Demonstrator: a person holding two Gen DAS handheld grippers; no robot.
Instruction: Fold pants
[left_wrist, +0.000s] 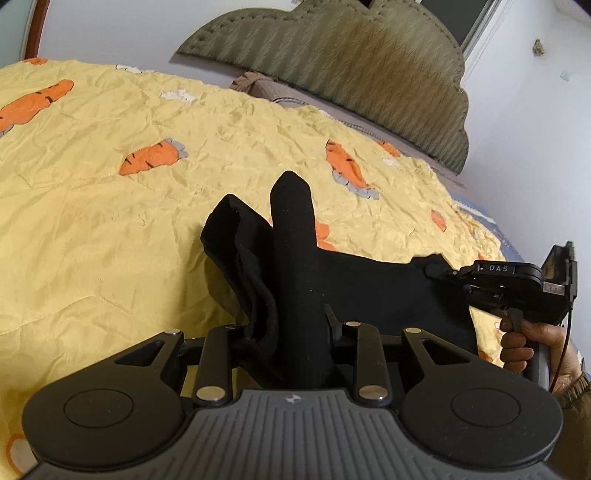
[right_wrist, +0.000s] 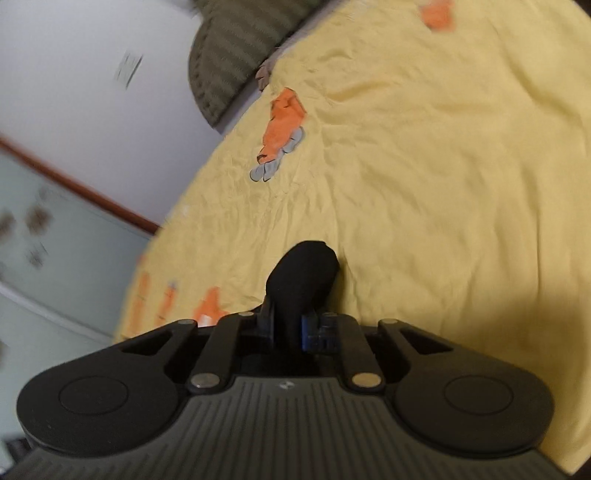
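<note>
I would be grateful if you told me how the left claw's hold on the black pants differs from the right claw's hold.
The left claw grips a thick bunch of the pants, with a loose fold hanging beside it; the right claw pinches only a small rounded tuft. The left wrist view is sharp, whereas the right wrist view is blurred. Both are shut on the same black garment over the yellow carrot-print bedspread.

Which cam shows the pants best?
Left wrist. It shows the black pants stretched over the bedspread between the left gripper and right gripper. Right wrist shows only a blurred bunch pinched in its jaws.
</note>
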